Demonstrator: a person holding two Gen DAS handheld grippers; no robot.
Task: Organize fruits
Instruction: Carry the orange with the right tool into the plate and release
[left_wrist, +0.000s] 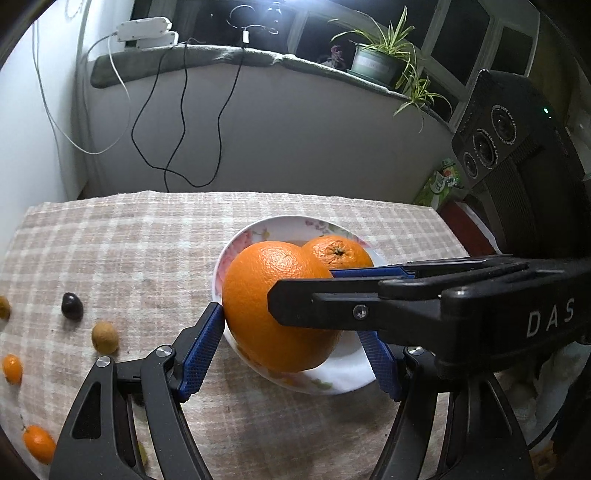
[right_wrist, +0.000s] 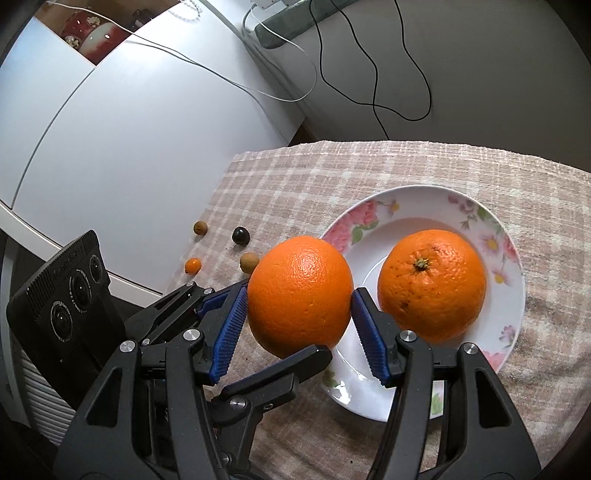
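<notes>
Behind right gripper (left_wrist: 334, 301) — orange (left_wrist: 266, 295) half-hidden

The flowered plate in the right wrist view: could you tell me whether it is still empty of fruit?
No, one orange with its stem end up already lies on the flowered plate.

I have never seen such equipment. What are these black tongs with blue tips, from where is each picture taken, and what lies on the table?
A person holds two hand tools, each with two jaws and a camera that looks forward along them. One picture comes from the left gripper, the other from the right gripper; each also shows the other tool. Both pairs of jaws appear to press on one large orange, held over the edge of a flowered plate. A second orange lies on that plate. On the checked cloth beside it lie small fruits: a small orange fruit, a dark fruit and a brownish round fruit.
</notes>
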